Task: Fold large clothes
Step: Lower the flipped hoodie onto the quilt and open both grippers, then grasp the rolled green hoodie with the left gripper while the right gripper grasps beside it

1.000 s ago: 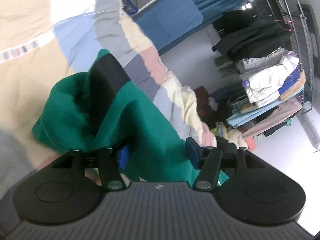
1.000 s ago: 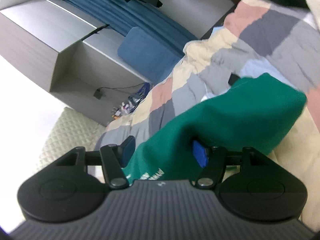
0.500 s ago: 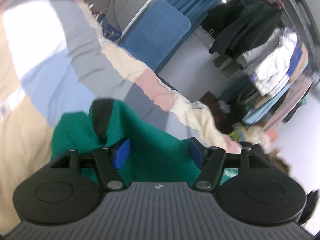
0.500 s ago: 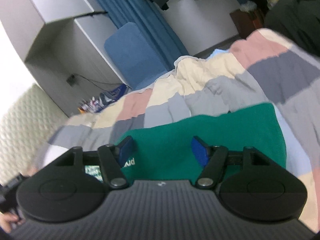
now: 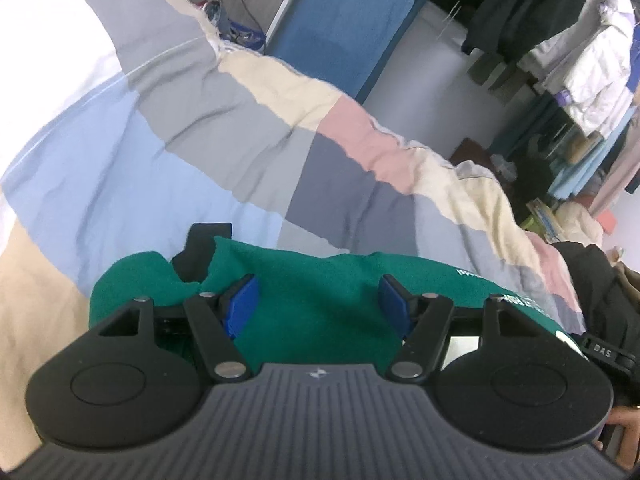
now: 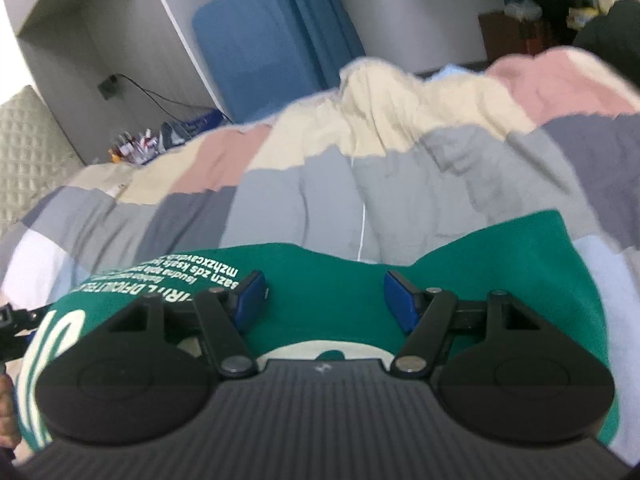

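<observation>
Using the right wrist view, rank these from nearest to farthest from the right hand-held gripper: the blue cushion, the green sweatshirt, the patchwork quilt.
1. Green sweatshirt: directly under the right hand-held gripper, between its open fingers.
2. Patchwork quilt: spread beyond the sweatshirt, across the middle of the view.
3. Blue cushion: upright past the quilt's far edge, upper centre-left.

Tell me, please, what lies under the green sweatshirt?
The green sweatshirt lies on a patchwork quilt of grey, blue, beige and pink blocks. What lies beneath the quilt, or inside the sweatshirt's fold, is covered.
</observation>
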